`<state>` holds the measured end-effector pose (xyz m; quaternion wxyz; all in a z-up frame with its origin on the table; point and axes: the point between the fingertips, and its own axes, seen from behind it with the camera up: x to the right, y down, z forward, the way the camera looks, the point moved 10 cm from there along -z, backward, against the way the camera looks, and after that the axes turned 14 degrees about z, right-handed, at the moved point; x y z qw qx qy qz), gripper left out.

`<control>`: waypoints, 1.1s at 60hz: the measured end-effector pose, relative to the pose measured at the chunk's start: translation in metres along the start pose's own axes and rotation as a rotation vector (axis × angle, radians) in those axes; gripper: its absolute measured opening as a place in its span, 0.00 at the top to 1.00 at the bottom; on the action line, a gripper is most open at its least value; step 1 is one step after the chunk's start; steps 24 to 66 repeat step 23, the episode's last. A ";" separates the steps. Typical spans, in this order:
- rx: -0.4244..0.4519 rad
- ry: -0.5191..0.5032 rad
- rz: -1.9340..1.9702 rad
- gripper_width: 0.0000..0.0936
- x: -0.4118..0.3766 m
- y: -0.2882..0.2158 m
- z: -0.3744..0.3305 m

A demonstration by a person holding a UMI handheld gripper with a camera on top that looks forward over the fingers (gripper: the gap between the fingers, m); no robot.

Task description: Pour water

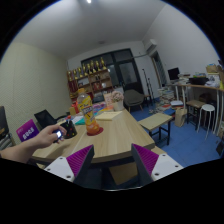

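My gripper (113, 160) is held above the near end of a long wooden table (118, 135). It is open, its purple pads (80, 158) spread wide with only the tabletop showing between them. Left of the fingers, a person's hand (40, 140) holds a small dark container (65, 129) over the table. An orange dish-like thing (93, 128) sits on the table just beyond that hand. I cannot make out any water or a pouring vessel for certain.
A yellow box (85, 103) stands farther back on the table and a purple pack (27, 130) lies at its left edge. A wooden bench (155, 120) runs along the right side. Shelves (90, 75) line the back wall; a stool (207, 115) and desk stand at right on the blue floor.
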<state>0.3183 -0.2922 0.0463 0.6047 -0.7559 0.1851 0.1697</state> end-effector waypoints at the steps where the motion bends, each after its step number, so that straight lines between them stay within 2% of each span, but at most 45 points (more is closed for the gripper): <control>1: 0.002 0.002 0.000 0.11 -0.002 0.000 0.001; 66: 0.011 0.006 -0.007 0.11 -0.002 -0.003 -0.008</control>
